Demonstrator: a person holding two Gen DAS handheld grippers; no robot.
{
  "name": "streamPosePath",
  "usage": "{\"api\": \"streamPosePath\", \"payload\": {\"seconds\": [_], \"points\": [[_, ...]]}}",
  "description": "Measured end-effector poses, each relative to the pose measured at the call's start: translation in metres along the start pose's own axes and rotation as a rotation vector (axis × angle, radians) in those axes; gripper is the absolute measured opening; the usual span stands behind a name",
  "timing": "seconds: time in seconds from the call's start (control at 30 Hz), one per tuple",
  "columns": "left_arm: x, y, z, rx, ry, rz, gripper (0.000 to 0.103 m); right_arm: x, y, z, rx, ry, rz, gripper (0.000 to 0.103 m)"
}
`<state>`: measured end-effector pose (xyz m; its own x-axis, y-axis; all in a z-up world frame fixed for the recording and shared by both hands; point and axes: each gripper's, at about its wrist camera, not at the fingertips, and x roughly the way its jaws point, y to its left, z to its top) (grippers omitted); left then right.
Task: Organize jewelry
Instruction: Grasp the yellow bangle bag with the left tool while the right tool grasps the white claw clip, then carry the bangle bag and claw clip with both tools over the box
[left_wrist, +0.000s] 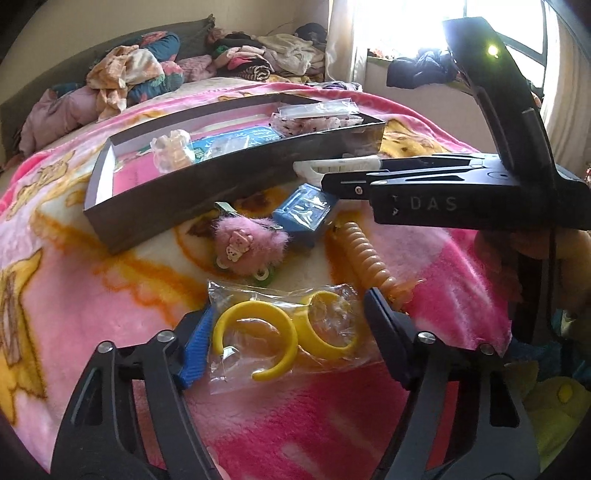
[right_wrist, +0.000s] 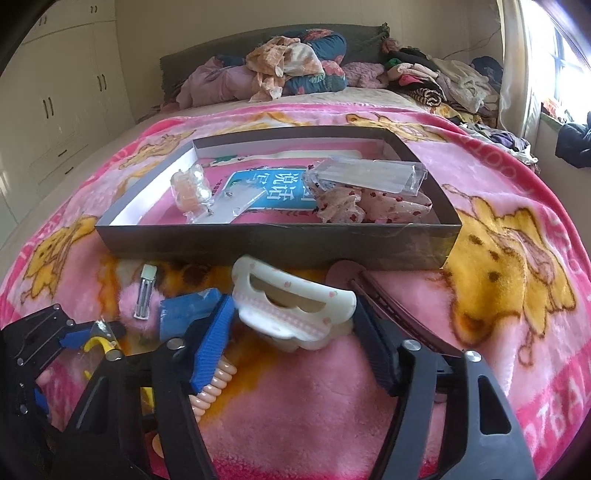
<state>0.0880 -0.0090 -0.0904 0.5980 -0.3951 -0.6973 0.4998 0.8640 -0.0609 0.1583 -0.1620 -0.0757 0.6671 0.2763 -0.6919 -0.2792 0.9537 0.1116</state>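
Here, left claw (left_wrist: 284, 332) maybe squeezing the bag of yellow rings (left_wrist: 280, 332), right claw (right_wrist: 295, 314) half open, pinching the white hair clip (right_wrist: 291, 306).

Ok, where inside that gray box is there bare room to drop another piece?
In the gray box, the back strip and the left end beside the peach bundle are bare. The right end is crowded with the clear case and dotted fabric packet.
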Motion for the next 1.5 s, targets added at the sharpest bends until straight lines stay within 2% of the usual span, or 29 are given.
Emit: {"api": "streamPosePath", "payload": {"seconds": [0.2, 0.27, 0.37, 0.63, 0.97, 1.5], "points": [[-0.007, 0.004, 0.000, -0.014, -0.006, -0.009, 0.061, -0.007, -0.004, -0.001, 0.021, -0.006, 0.024, 0.058], [-0.012, 0.007, 0.001, -0.031, -0.017, -0.014, 0.035, -0.012, -0.005, -0.002, 0.026, -0.014, 0.028, 0.058], [-0.014, 0.016, 0.005, -0.080, -0.012, -0.042, 0.033, -0.020, -0.007, -0.004, 0.034, -0.024, 0.036, 0.058], [-0.020, 0.010, 0.006, -0.051, -0.015, -0.030, 0.029, -0.036, -0.015, -0.011, 0.058, -0.044, 0.036, 0.058], [-0.038, 0.009, 0.020, -0.039, -0.061, -0.012, 0.021, -0.056, -0.021, -0.008, 0.078, -0.090, 0.037, 0.058], [-0.045, 0.015, 0.077, -0.032, -0.169, 0.019, 0.020, -0.081, -0.039, 0.010, 0.115, -0.151, 0.032, 0.058]]}}
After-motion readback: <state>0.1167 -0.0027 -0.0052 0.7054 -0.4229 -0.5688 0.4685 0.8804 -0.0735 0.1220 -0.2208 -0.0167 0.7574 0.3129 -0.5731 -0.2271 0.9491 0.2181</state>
